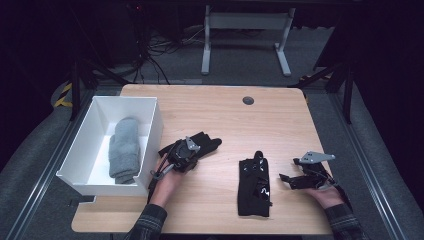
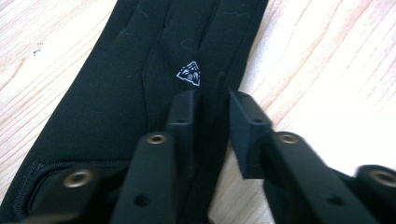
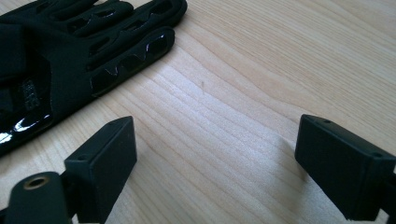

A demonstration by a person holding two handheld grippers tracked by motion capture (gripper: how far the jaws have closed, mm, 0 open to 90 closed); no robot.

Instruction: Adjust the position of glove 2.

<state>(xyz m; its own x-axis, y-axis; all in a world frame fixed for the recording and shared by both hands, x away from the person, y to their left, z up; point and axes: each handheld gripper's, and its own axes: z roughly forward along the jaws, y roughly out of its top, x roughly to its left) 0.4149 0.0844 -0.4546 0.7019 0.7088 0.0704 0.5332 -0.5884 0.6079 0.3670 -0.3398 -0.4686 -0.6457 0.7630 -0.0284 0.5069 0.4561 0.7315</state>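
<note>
The left gripper (image 1: 192,150) is seen w/ jaws nearly together, pinching a fold of a black glove (image 2: 140,79) that lies on the wooden table (image 1: 270,115) just right of the white bin (image 1: 150,107); in the bin a grey mitten (image 1: 124,150) is laid. The glove's long axis is run straight ahead of the jaws, away from the person, so it is reached by the left hand, not the right. The right gripper (image 1: 292,172) is held w/ jaws wide apart, nothing between them, resting on the table right of a second black glove (image 1: 254,187), which is nearer to that hand and is laid lengthwise toward the person.
</note>
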